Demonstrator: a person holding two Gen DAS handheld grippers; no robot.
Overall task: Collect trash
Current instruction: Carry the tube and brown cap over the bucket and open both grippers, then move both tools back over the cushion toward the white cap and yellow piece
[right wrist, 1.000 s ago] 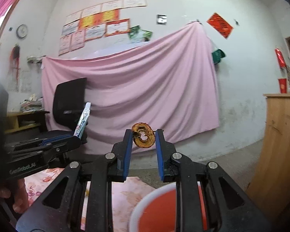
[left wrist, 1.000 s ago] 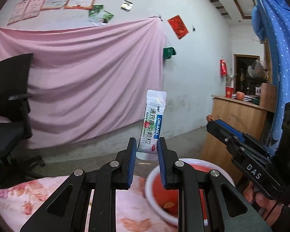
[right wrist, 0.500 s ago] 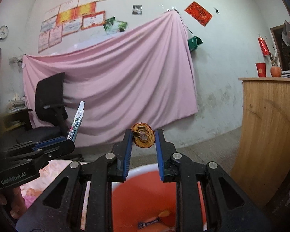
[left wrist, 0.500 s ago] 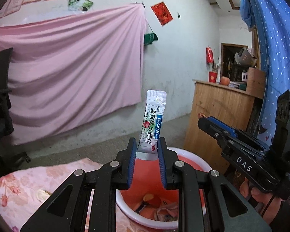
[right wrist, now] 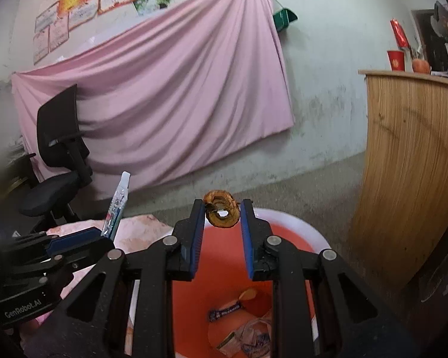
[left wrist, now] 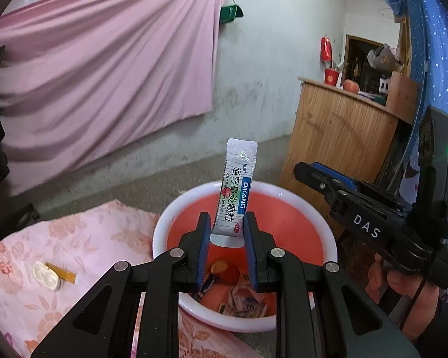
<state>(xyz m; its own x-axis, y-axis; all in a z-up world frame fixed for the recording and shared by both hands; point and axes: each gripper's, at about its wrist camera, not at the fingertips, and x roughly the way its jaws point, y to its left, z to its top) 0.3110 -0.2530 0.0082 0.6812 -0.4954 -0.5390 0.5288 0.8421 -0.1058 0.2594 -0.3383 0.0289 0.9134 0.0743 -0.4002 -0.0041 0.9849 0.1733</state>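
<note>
Blister shell [left wrist: 47,276] on floral cloth [left wrist: 98,238]

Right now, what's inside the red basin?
In the basin: an orange peel piece, a dark snack wrapper and crumpled wrappers. The gripper fingers cover part of the bottom.

Your left black matt plastic gripper [left wrist: 226,231] has blue ribbed pads and bright metal pivot pins; it grips a glossy white foil sachet [left wrist: 236,192] with printed film and crimped top. Your right black matt plastic gripper [right wrist: 222,219] pinches a brown, dry, rough-skinned ring of peel [right wrist: 222,212]. Below you is a smooth, glossy plastic basin, white rim and red inside [left wrist: 286,191], with crumpled paper and film wrappers [left wrist: 245,299] in it. Pink floral woven cloth [left wrist: 83,238] is matt. Wood-grain laminate counter [left wrist: 337,137] has a satin sheen.
</note>
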